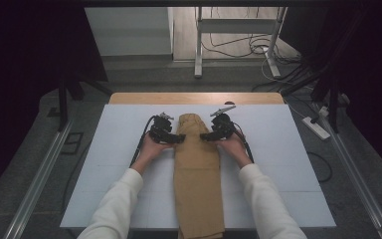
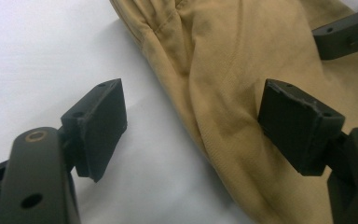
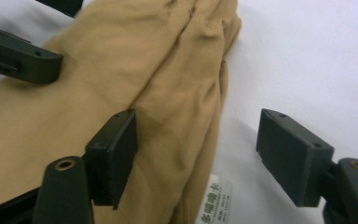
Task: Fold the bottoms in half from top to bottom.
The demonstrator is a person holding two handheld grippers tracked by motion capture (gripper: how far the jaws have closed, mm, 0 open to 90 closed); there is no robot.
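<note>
Far end of cloth: folded tan cotton trousers point(image 1: 198, 164); left gripper point(image 1: 178, 138): jaws apart, straddling left edge; right gripper point(image 1: 205, 136): likewise, right edge, likely to pinch.

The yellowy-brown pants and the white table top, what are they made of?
The pants look like woven cotton-type cloth, matt: fine weave, soft wrinkles and stitched seams show in the gripper views. The exact fibre can't be told. The table top looks like a smooth, matt white board or sheet, flat with faint joint lines; whether it is plastic, foam or painted wood is unclear.
</note>
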